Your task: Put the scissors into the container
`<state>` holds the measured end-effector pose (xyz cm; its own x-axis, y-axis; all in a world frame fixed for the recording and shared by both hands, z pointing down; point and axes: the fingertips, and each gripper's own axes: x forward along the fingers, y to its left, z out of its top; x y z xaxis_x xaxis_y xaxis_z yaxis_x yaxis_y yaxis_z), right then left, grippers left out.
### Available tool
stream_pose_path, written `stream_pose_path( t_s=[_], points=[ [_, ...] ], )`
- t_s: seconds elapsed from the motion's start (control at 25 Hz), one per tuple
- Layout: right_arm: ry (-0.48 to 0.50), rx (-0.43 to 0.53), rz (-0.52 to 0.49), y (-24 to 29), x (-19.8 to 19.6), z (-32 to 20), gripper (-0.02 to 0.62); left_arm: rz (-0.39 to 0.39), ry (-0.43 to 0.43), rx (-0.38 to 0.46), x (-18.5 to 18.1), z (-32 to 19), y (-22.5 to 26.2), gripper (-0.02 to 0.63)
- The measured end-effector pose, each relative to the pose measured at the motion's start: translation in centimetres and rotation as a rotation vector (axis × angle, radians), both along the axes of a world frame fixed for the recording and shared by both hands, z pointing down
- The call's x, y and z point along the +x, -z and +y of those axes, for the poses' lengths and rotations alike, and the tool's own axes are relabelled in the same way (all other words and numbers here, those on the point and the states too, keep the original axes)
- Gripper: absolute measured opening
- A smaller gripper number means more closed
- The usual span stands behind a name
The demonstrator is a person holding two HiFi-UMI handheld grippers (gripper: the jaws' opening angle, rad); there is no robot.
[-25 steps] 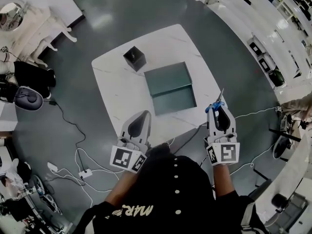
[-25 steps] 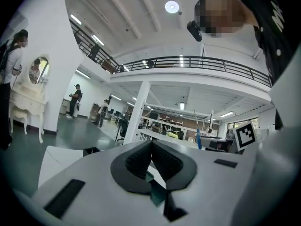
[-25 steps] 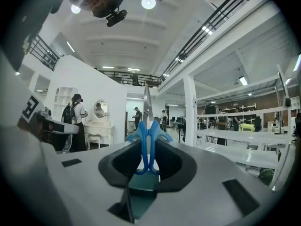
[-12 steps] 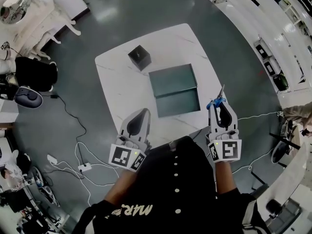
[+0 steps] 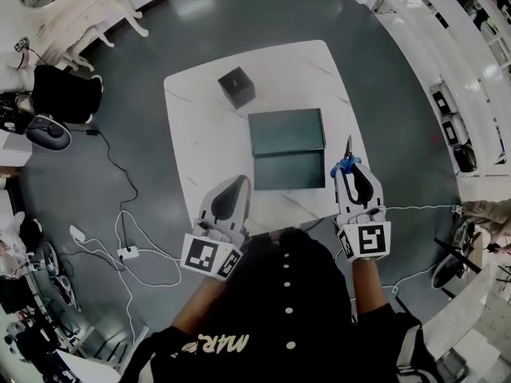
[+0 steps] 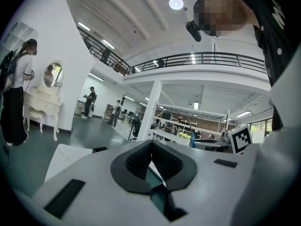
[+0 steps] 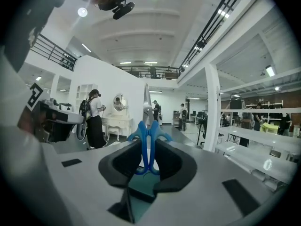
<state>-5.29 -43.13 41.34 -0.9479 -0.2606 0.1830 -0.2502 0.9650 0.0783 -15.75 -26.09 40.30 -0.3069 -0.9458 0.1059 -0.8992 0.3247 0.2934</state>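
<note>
A teal container (image 5: 279, 134) lies open in the middle of the white table (image 5: 200, 126). My right gripper (image 5: 350, 172) hangs just off the container's right front corner, shut on blue-handled scissors (image 5: 346, 159) whose metal blades point away from me. In the right gripper view the blue handles (image 7: 148, 134) are clamped between the black pads of the right gripper (image 7: 148, 142), and the blades stand up past the tips. My left gripper (image 5: 239, 185) hovers over the table's near edge, left of the container. In the left gripper view its jaws (image 6: 151, 144) meet with nothing between them.
A small black box (image 5: 236, 86) stands on the table behind the container. White cables (image 5: 136, 250) trail over the dark floor at the left. White shelving (image 5: 447, 62) runs along the right. A person (image 7: 94, 119) stands by a white dresser far off.
My right gripper has carried the scissors left, closer to the container's right edge. The left gripper has barely shifted.
</note>
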Motion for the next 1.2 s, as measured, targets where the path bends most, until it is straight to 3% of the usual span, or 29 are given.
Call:
stream_pose_path(
  t_s=[0.36, 0.56, 0.88, 1.2],
  points=[
    [0.148, 0.05, 0.122, -4.0, -2.5, -0.6, 0.103, 0.022, 0.028, -0.045, 0.7, -0.5, -1.5, 0.026],
    [0.246, 0.095, 0.252, -8.7, -3.9, -0.4, 0.103, 0.043, 0.045, -0.078, 0.9, -0.5, -2.6, 0.026],
    [0.432, 0.197, 0.485, -17.0, -5.3, 1.1, 0.103, 0.106, 0.146, -0.137, 0.5, 1.2, -5.8, 0.026],
    [0.626, 0.18, 0.664, -23.8, -6.2, 3.3, 0.103, 0.154, 0.23, -0.171, 0.6, 3.1, -8.4, 0.026]
  ],
)
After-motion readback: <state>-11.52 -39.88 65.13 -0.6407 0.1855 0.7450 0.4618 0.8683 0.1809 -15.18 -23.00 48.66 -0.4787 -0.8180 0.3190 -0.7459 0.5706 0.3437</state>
